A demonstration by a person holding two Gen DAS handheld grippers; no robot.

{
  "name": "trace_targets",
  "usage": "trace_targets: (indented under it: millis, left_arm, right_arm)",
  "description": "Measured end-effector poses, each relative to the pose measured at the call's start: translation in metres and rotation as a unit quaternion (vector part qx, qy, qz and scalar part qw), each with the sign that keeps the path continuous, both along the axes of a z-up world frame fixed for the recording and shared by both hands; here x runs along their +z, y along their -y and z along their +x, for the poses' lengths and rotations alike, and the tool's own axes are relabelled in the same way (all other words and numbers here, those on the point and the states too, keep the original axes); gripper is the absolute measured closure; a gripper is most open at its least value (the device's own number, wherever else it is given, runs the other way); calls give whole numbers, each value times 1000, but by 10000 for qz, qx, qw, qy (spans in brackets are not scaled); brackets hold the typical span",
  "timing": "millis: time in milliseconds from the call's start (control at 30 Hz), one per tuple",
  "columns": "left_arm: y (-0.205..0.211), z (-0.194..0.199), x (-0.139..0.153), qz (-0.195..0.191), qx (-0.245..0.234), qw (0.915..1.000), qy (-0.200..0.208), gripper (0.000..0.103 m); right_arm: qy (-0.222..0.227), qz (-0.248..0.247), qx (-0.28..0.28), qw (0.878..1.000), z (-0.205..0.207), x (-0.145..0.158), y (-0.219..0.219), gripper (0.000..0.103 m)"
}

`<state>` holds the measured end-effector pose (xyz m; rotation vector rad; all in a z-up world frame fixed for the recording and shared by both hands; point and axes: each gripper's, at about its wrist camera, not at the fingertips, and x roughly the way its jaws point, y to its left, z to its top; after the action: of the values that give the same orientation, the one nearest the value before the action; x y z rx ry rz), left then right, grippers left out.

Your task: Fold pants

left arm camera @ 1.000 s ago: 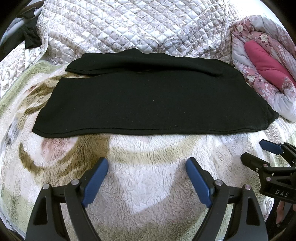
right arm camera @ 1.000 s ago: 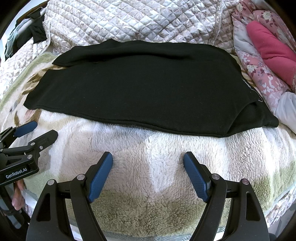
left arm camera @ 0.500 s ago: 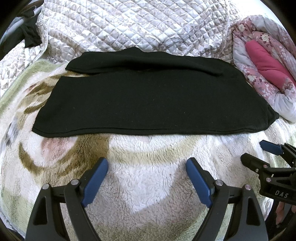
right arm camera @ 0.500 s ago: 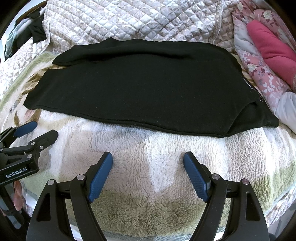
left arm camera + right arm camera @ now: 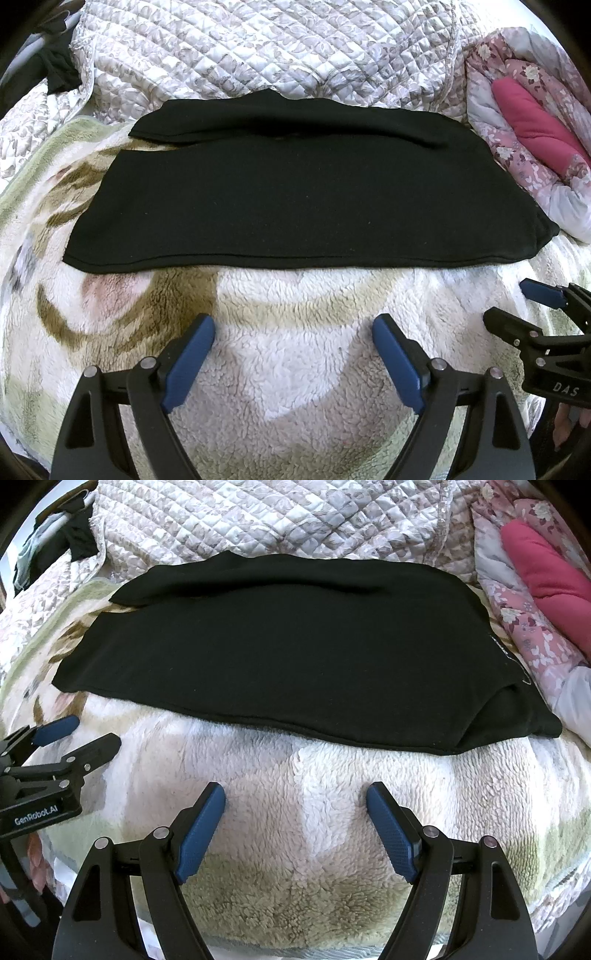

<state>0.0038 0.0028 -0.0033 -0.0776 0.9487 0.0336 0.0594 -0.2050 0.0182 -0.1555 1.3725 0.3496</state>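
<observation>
The black knit pants (image 5: 303, 195) lie flat lengthwise on the fleecy cream blanket (image 5: 295, 369), both grippers' fingers (image 5: 188, 360) spread wide and empty, poised short of the near hem.

Bright, even daylight fills both views, with soft shadows under the gripper fingers on the fleece blanket (image 5: 295, 369). Fisheye distortion bends the edges and darkens the corners. The black pants (image 5: 288, 646) show almost no surface detail; focus is sharp.
</observation>
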Motion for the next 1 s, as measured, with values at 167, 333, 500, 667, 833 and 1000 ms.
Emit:
trace_targets:
  millis: [167, 333, 500, 667, 833, 1000]
  left_arm:
    - [1, 0, 0, 68, -18, 10000, -32, 14]
    - [-7, 3, 6, -193, -41, 9998, -96, 15]
    - [-13, 2, 11, -318, 13, 9995, -23, 18]
    - [-32, 1, 19, -443, 231, 9986, 170, 19]
    - [-79, 4, 16, -945, 849, 9918, 150, 19]
    - [-117, 6, 5, -1606, 1244, 9791, 146, 22]
  right_arm:
    - [13, 243, -54, 9997, -1, 5, 8, 24]
    - [8, 463, -501, 9977, 3, 18, 30, 25]
    - [118, 417, -864, 9953, 13, 23, 55, 25]
    - [72, 457, -1348, 9898, 22, 20, 81, 25]
    - [-168, 881, -1939, 9769, 37, 10, 105, 25]
    - [-126, 1167, -2182, 9688, 56, 4, 112, 25]
